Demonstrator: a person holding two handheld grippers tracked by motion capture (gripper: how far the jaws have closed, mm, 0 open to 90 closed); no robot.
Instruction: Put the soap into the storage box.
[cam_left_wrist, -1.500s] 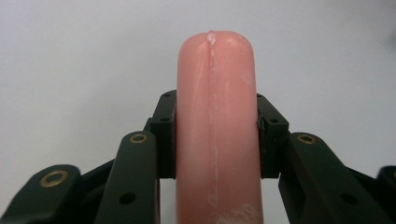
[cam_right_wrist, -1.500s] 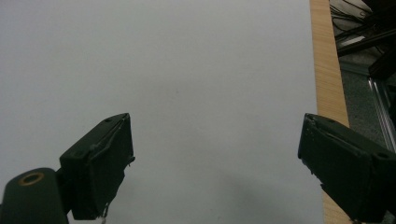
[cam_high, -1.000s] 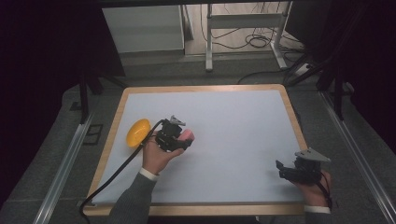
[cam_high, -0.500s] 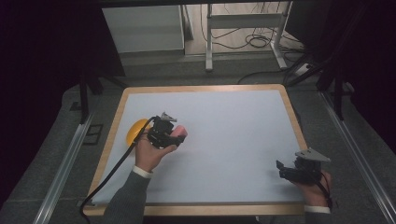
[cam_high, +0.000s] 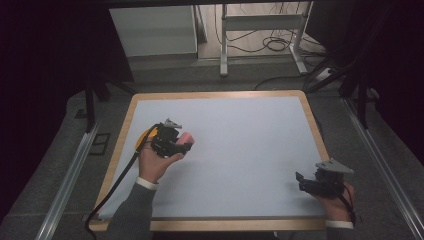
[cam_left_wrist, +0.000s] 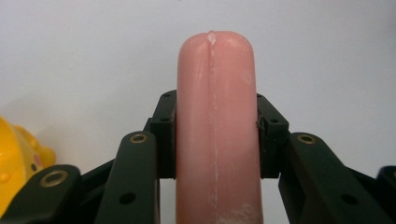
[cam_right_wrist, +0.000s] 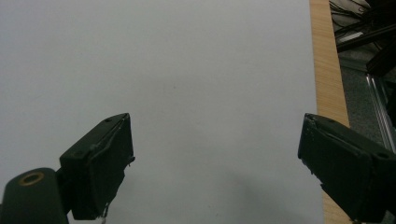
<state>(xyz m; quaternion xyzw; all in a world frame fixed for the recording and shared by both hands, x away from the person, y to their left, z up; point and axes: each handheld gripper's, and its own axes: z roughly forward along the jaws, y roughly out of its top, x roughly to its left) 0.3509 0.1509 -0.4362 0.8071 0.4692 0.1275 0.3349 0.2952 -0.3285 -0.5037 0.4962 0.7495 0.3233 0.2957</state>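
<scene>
Left tool (cam_high: 184, 146) sits over the left part of the table (cam_high: 240, 150), held up by the left hand (cam_high: 156, 162) with the forearm running in from the bottom edge, wrist cocked so the jaws point right. In my left gripper view the jaws are clamped on a pink sausage-shaped piece (cam_left_wrist: 215, 126), pads pressed on both flanks, its rounded end sticking out past the tips, a pale seam running down its length.

Right tool (cam_high: 302, 181) is low at the near right corner of the table, held in the right hand (cam_high: 336, 196), jaws pointing left. Right gripper view: jaws wide apart, bare white surface between them, wooden table edge at right.

Versus 0.5 s ago: left tool with the pink piece has drifted slightly right and toward me; versus 1.0 s ago it is further left. Right tool has not moved.

Yellow toy (cam_left_wrist: 18, 161) lies just left of the left tool; in the high view it is mostly hidden behind it, and cut off by the frame edge in the left gripper view. Cannot identify it further.
</scene>
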